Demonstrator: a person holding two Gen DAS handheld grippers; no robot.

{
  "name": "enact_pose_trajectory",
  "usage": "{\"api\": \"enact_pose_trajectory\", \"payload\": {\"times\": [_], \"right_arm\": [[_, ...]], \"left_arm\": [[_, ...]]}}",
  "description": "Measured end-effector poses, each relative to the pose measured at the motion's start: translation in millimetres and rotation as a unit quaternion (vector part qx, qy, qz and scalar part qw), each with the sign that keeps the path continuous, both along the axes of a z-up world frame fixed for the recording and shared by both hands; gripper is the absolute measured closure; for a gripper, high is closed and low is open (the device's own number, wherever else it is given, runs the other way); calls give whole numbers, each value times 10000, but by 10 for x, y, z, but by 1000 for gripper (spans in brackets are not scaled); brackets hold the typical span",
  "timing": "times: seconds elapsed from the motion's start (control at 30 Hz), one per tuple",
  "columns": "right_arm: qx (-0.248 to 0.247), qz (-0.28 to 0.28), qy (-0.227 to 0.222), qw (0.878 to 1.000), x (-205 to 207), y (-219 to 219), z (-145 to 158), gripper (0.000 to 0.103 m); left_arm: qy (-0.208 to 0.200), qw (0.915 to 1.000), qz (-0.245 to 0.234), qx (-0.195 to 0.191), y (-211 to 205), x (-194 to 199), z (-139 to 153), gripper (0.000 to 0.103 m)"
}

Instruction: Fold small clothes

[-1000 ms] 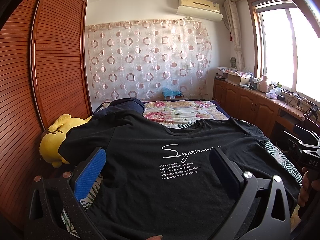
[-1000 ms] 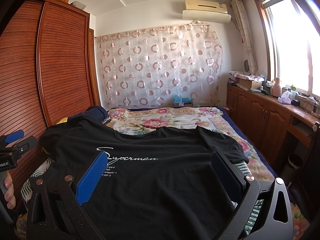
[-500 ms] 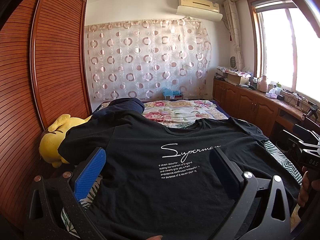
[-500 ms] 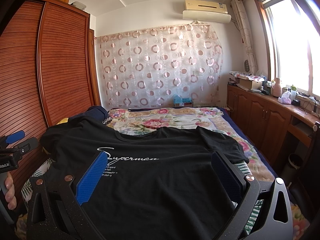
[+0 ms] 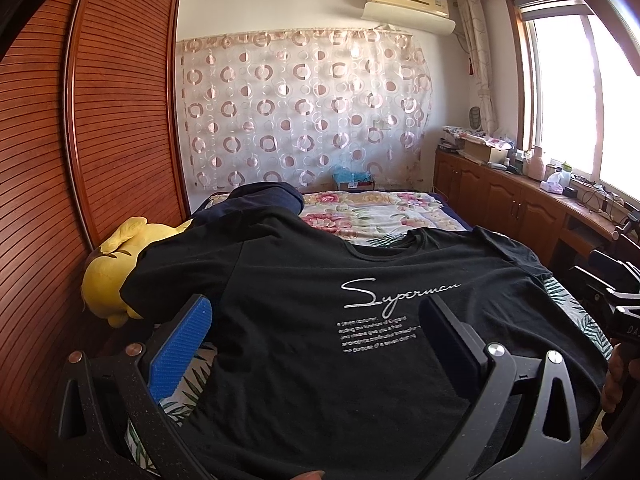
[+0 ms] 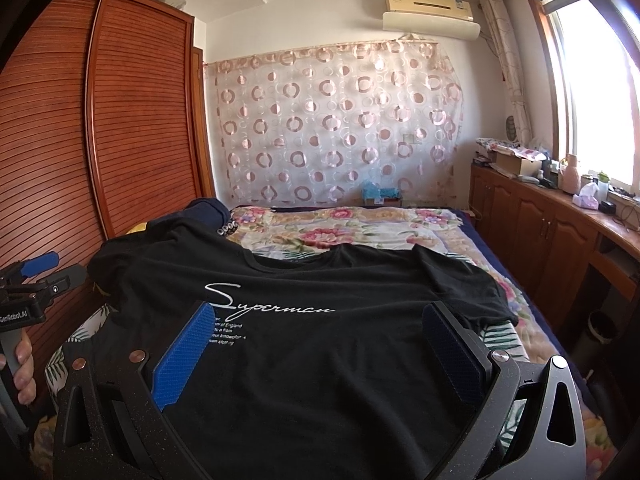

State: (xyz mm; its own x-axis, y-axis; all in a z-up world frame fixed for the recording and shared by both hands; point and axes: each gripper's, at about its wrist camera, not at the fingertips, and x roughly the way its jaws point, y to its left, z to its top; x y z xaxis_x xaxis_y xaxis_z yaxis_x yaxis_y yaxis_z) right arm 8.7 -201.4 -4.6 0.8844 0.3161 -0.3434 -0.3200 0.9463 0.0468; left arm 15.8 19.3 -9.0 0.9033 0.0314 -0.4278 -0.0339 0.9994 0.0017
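Your left gripper (image 5: 316, 320) has its jaws spread wide with nothing between them, hovering low over the near part of the black T-shirt (image 5: 320, 320); the blue pad (image 5: 180, 354) sits above the shirt's left edge. Your right gripper (image 6: 316, 332) is likewise spread wide and holds nothing, poised over the same shirt's lower half. From the right wrist view you can see your left hand (image 6: 22, 372) wrapped round the other tool's handle at the far left, and a label on that tool reads "GenRobot.AI" (image 6: 14, 315).

The T-shirt lies face up and spread flat on the bed (image 6: 360, 228), collar toward the far wall, both sleeves out to the sides. Its white print reads "Superman" (image 5: 400, 296) in script, with several lines of small text beneath; only scraps such as "of England" can be made out.

Past the left sleeve lies a yellow plush toy (image 5: 112, 272) against the slatted wooden wardrobe (image 5: 120, 120), with a dark blue bundle (image 5: 264, 200) beside it. On the counter (image 6: 600, 220) under the window sits an open cardboard box (image 6: 512, 162); its contents are too small to tell. An air conditioner (image 6: 430, 10) hangs above the circle-patterned curtain (image 6: 332, 128).
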Motion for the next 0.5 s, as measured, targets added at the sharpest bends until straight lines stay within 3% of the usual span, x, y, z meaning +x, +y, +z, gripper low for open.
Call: {"api": "enact_pose_trajectory", "payload": {"times": [0.5], "right_arm": [[-280,817,219,9960,533,119,-31,0]], "left_arm": [[390,9988,269,-77,710,469,-220,0]]}}
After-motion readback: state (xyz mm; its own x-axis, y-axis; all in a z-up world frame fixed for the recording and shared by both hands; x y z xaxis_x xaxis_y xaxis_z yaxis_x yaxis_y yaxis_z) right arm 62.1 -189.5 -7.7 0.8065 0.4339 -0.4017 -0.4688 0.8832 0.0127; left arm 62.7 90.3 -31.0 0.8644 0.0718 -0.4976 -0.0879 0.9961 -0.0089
